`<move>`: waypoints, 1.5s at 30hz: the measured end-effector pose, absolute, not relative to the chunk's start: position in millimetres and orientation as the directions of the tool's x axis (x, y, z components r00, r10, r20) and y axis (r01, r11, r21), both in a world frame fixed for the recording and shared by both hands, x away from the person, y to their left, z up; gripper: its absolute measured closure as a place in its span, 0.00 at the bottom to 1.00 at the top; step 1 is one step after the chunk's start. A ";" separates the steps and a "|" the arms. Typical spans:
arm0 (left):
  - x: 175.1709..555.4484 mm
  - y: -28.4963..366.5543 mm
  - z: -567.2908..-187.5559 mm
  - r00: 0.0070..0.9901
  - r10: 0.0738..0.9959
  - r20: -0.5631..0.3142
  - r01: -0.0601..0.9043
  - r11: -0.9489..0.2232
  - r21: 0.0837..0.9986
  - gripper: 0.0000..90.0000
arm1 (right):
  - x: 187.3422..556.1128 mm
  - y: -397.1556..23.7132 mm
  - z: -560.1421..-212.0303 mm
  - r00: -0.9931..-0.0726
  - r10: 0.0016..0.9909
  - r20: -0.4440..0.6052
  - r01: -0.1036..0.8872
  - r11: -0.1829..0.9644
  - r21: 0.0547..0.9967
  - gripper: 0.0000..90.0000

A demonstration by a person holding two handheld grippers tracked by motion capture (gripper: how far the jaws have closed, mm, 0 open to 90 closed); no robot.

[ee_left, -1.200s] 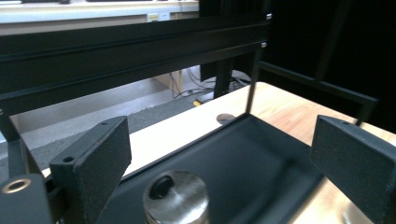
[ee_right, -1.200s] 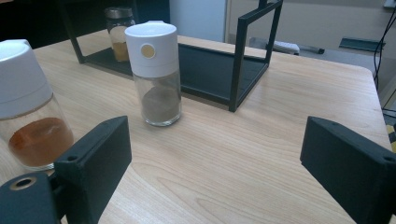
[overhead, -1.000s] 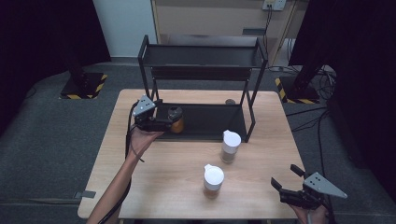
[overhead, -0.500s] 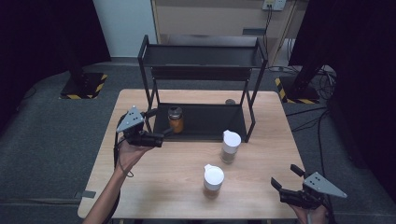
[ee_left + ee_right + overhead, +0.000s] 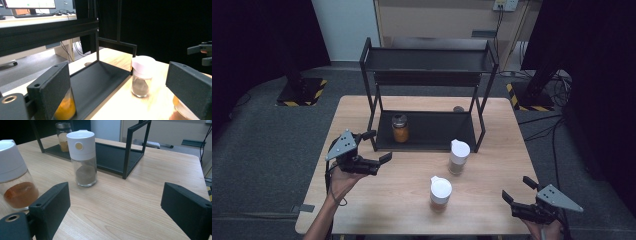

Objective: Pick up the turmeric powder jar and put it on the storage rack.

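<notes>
While both grippers hang released over the counter (image 5: 362,107), three jars stand untouched.
From above, the left gripper (image 5: 373,148) sits jaws apart just off the rack's (image 5: 428,60) front-left corner, and the right gripper (image 5: 518,189) gapes near the counter's front-right corner. Its own view tells contents: the nearer white-capped jar (image 5: 15,177) holds orange-red powder, and the white-capped jar (image 5: 83,158) behind it holds grey-brown powder, both on bare wood beside the rack. The dark-lidded jar (image 5: 400,128) with yellow-orange powder stands on the rack's lower tray, at its left end; the left gripper view shows it partly hidden behind one jaw, and the right gripper far off at the frame's right edge.
</notes>
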State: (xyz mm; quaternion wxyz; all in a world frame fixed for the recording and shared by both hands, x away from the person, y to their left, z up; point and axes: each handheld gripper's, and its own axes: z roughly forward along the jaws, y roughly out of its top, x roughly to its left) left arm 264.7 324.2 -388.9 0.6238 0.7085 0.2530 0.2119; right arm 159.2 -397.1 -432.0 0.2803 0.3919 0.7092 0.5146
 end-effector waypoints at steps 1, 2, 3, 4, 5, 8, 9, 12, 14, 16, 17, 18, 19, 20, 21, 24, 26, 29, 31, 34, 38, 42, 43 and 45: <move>261.6 325.1 -390.5 0.779 0.627 -0.014 0.095 -0.096 0.991 0.06 | 159.3 -397.1 -432.0 -0.535 0.845 0.006 0.267 0.163 0.950 0.10; 258.1 325.8 -391.9 0.774 0.633 -0.010 0.096 -0.102 0.990 0.06 | 159.3 -397.0 -432.0 -0.535 0.845 0.006 0.268 0.163 0.950 0.10; 254.8 326.6 -393.6 0.771 0.637 -0.007 0.097 -0.106 0.990 0.06 | 159.3 -397.0 -432.0 -0.536 0.844 0.006 0.267 0.163 0.950 0.10; 251.8 327.5 -395.2 0.768 0.640 -0.007 0.101 -0.110 0.989 0.05 | 159.3 -396.9 -431.9 -0.536 0.844 0.005 0.267 0.164 0.950 0.10; 248.7 328.1 -397.6 0.765 0.644 -0.009 0.104 -0.109 0.989 0.05 | 159.2 -396.6 -431.8 -0.535 0.845 0.004 0.267 0.165 0.949 0.10; 241.7 330.9 -404.8 0.762 0.647 -0.019 0.116 -0.108 0.987 0.05 | 159.3 -396.4 -431.7 -0.535 0.845 0.004 0.268 0.165 0.949 0.10; 239.6 331.9 -407.1 0.760 0.649 -0.023 0.121 -0.106 0.987 0.05 | 159.2 -396.4 -431.7 -0.535 0.845 0.003 0.268 0.166 0.949 0.10; 233.1 335.3 -413.5 0.756 0.653 -0.039 0.134 -0.096 0.986 0.05 | 159.2 -396.6 -431.8 -0.534 0.846 0.004 0.268 0.165 0.949 0.10; 228.2 337.2 -416.7 0.752 0.658 -0.042 0.138 -0.095 0.986 0.05 | 159.2 -396.3 -431.8 -0.533 0.846 0.003 0.268 0.166 0.949 0.10; 223.1 339.6 -420.0 0.746 0.664 -0.048 0.144 -0.090 0.985 0.05 | 159.1 -396.0 -431.4 -0.532 0.847 0.004 0.271 0.165 0.948 0.10; 220.7 340.9 -421.9 0.744 0.666 -0.052 0.147 -0.087 0.985 0.05 | 159.0 -396.1 -431.5 -0.532 0.846 0.003 0.269 0.166 0.949 0.10; 218.3 342.1 -423.0 0.741 0.670 -0.053 0.152 -0.089 0.984 0.05 | 159.0 -396.2 -431.6 -0.533 0.846 0.003 0.268 0.165 0.949 0.10; 216.1 343.5 -424.3 0.738 0.673 -0.054 0.155 -0.091 0.984 0.05 | 159.0 -396.0 -431.5 -0.533 0.846 0.003 0.269 0.166 0.949 0.10; 214.1 345.0 -425.7 0.735 0.676 -0.058 0.160 -0.089 0.983 0.04 | 159.0 -395.9 -431.3 -0.533 0.846 0.003 0.270 0.167 0.948 0.10; 212.1 346.5 -427.5 0.731 0.679 -0.062 0.163 -0.086 0.983 0.04 | 158.9 -395.7 -431.3 -0.533 0.846 0.001 0.269 0.169 0.948 0.10; 206.5 351.0 -432.5 0.723 0.687 -0.073 0.172 -0.077 0.982 0.04 | 158.6 -395.7 -431.3 -0.532 0.847 0.000 0.267 0.168 0.949 0.10; 202.9 353.2 -436.0 0.716 0.693 -0.081 0.179 -0.070 0.981 0.04 | 158.7 -395.6 -431.3 -0.532 0.847 0.001 0.268 0.167 0.949 0.10; 198.6 355.8 -441.3 0.707 0.702 -0.088 0.189 -0.068 0.980 0.04 | 158.7 -395.3 -431.1 -0.531 0.847 0.000 0.269 0.169 0.948 0.10; 196.6 358.4 -444.2 0.704 0.704 -0.098 0.199 -0.062 0.978 0.04 | 158.6 -395.4 -431.1 -0.531 0.847 0.000 0.269 0.168 0.948 0.10; 192.7 361.8 -446.5 0.697 0.710 -0.101 0.207 -0.065 0.976 0.04 | 158.5 -395.5 -431.2 -0.531 0.848 0.001 0.269 0.167 0.949 0.10; 188.8 366.3 -449.0 0.690 0.716 -0.104 0.216 -0.067 0.974 0.04 | 158.9 -395.4 -431.2 -0.531 0.848 0.001 0.270 0.167 0.948 0.10; 186.1 369.1 -452.0 0.680 0.725 -0.110 0.231 -0.070 0.970 0.04 | 158.3 -395.5 -431.2 -0.530 0.848 -0.001 0.268 0.168 0.949 0.10; 185.6 369.8 -452.6 0.679 0.726 -0.110 0.234 -0.072 0.970 0.04 | 158.3 -395.5 -431.2 -0.530 0.848 -0.001 0.268 0.168 0.949 0.10; 184.4 370.8 -453.9 0.675 0.729 -0.113 0.241 -0.073 0.968 0.04 | 158.5 -395.6 -431.2 -0.531 0.848 -0.001 0.268 0.169 0.948 0.10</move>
